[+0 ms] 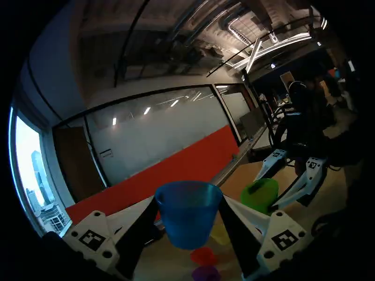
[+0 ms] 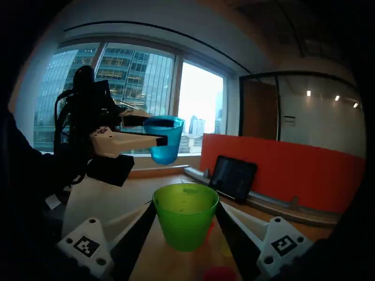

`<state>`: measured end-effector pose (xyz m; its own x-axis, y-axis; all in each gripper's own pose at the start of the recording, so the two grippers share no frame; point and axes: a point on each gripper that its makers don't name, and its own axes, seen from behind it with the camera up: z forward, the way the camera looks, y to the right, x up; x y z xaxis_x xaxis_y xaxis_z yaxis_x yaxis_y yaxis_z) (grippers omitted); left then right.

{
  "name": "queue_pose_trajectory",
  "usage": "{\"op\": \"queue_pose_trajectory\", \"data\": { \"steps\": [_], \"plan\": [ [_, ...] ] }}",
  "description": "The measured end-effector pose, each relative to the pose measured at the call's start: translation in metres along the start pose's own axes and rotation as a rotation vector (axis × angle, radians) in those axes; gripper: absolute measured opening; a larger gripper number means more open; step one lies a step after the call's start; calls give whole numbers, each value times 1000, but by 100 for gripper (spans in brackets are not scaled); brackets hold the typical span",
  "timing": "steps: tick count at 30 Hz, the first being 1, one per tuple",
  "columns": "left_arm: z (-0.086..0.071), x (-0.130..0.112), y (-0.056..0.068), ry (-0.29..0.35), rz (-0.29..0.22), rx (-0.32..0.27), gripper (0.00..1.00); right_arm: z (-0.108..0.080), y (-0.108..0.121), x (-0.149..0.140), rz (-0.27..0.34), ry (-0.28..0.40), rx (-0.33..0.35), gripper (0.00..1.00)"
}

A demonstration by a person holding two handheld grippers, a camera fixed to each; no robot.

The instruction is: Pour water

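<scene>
Found blue cup (image 1: 188, 225) clamped mid-wall in left gripper (image 1: 187, 210), raised at 11 o'clock of green cup (image 2: 185, 225). Found green cup clamped likewise in right gripper (image 2: 185, 213). Judged thin plastic: light, smooth, prone to flex; best held below rim, gently. Cannot tell water level.

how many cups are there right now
2: a blue cup in the left gripper, a green cup in the right gripper. Blurred coloured shapes on the table could be more.
</scene>
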<state>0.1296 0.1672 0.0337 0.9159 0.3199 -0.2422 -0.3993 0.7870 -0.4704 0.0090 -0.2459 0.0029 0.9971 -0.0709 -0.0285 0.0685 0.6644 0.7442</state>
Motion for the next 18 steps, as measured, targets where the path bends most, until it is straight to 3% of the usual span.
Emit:
{"op": "queue_pose_trajectory", "data": {
  "steps": [18],
  "plan": [
    [3, 19, -5, 11, 182, 28, 87, 13, -13, -13, 5, -15, 40, 91]
  ]
}}
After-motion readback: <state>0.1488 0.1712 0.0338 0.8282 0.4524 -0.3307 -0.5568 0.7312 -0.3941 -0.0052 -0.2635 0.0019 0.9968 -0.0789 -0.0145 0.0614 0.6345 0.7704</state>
